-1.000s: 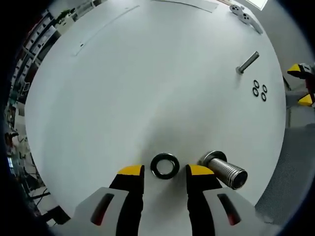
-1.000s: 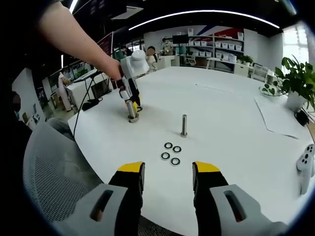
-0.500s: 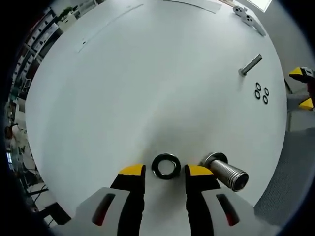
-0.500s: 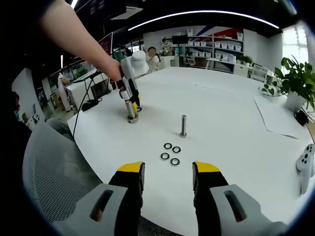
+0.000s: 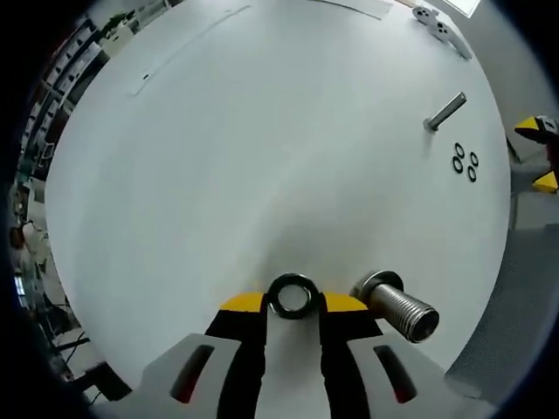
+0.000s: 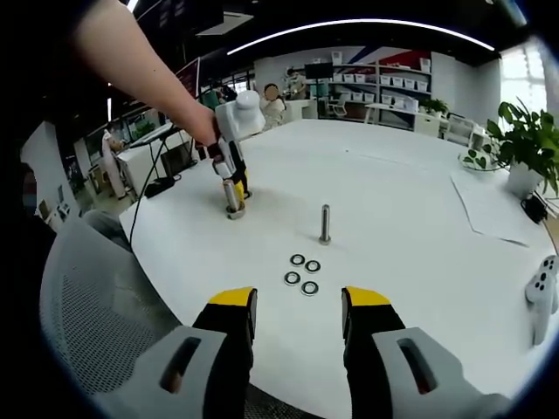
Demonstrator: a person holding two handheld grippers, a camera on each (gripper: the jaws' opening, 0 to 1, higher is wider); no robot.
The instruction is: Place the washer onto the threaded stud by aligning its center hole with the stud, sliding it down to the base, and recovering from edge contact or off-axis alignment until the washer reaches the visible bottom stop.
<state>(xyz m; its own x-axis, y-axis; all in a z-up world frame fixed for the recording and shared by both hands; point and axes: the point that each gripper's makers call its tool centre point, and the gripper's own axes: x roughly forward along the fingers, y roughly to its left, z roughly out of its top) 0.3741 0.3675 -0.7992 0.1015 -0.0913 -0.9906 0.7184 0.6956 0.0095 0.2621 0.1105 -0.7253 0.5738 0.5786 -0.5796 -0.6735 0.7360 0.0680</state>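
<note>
Left tool (image 5: pixel 293 303) low over table, jaws pinching washer (image 5: pixel 292 296) beside stud (image 5: pixel 397 305).

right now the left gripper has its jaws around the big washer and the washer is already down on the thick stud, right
Not quite. In the left gripper view the left gripper does have its jaws around the washer, but the washer lies on the table beside the thick stud, not on it.

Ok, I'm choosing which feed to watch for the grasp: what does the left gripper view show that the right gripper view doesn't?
Left gripper view: the dark metal ring washer, pinched between the jaws of that view's own claw. Right gripper view: the person's bare arm, a grey mesh chair, a potted green plant. Both: the round white table, the thick threaded steel stud, the thin upright metal stud and the small loose washers.
</note>
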